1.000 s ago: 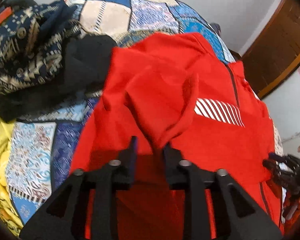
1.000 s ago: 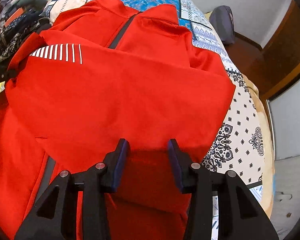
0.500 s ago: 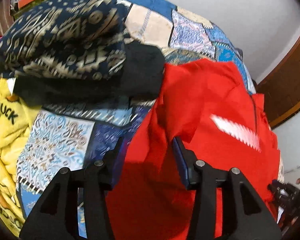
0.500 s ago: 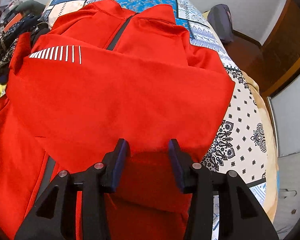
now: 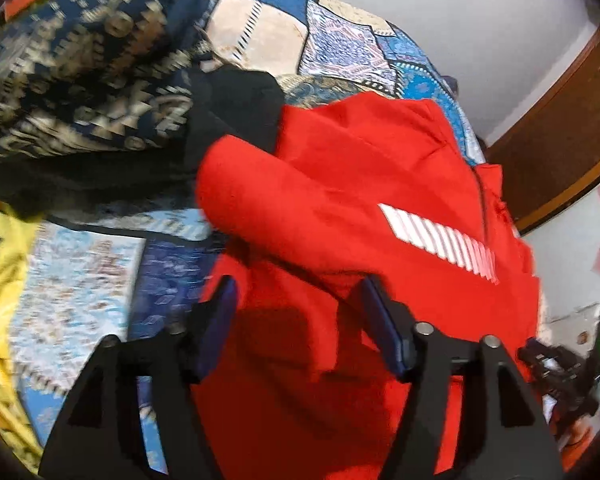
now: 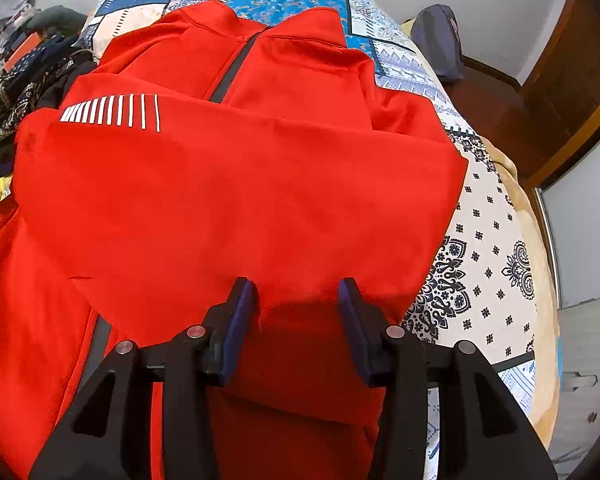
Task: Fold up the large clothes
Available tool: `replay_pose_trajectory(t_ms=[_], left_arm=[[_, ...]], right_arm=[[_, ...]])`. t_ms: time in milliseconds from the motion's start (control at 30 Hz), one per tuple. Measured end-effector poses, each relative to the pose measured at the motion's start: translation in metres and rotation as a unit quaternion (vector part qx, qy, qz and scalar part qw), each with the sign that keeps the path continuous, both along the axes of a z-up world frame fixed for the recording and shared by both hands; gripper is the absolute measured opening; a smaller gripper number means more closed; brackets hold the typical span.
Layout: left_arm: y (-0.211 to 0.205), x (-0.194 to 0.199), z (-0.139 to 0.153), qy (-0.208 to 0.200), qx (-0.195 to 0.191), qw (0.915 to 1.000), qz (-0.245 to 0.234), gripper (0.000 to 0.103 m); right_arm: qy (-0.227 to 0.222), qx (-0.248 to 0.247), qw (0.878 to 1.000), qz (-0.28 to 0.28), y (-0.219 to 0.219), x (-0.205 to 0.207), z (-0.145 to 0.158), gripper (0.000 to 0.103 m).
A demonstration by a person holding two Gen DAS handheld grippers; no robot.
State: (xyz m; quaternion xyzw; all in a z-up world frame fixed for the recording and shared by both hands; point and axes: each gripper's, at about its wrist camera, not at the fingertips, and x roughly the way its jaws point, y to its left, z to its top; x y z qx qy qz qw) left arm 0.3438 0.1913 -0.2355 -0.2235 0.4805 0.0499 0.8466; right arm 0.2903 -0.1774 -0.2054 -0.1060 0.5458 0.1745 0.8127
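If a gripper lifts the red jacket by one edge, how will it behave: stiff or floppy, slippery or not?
The red jacket is probably floppy: its folded sleeve drapes in soft rounded folds. It looks fleecy and matte, so likely not slippery on the patchwork bedspread. Lifted by one edge, the folds may well fall open.

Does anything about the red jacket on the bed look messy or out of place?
Yes. The red jacket's left sleeve lies bunched in a rounded hump beside the black garment, not flat like the right sleeve folded across the chest.
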Motion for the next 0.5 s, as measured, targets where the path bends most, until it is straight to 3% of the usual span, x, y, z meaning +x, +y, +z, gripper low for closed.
replay_pose_trajectory(t_ms=[100, 200, 300, 367, 500], left_arm=[[-0.001, 0.015, -0.004, 0.007, 0.005, 1.0000, 0.005, 0.063], [-0.007, 0.026, 0.006, -0.001, 0.043, 0.9991, 0.002, 0.052], [-0.011, 0.029, 0.032, -0.034, 0.107, 0.9936, 0.003, 0.045], [-0.009, 0.027, 0.048, -0.055, 0.129, 0.9901, 0.009, 0.037], [0.005, 0.013, 0.071, -0.080, 0.149, 0.9852, 0.025, 0.036]], right_arm=[[-0.002, 0.001, 1.000, -0.001, 0.000, 0.000, 0.000, 0.042], [-0.002, 0.006, 1.000, -0.004, -0.002, 0.000, -0.001, 0.044], [0.000, 0.009, 1.000, -0.010, -0.005, 0.002, -0.001, 0.046], [0.002, 0.014, 1.000, -0.011, -0.006, 0.003, -0.002, 0.047], [0.002, 0.018, 1.000, -0.013, -0.008, 0.003, -0.002, 0.047]])
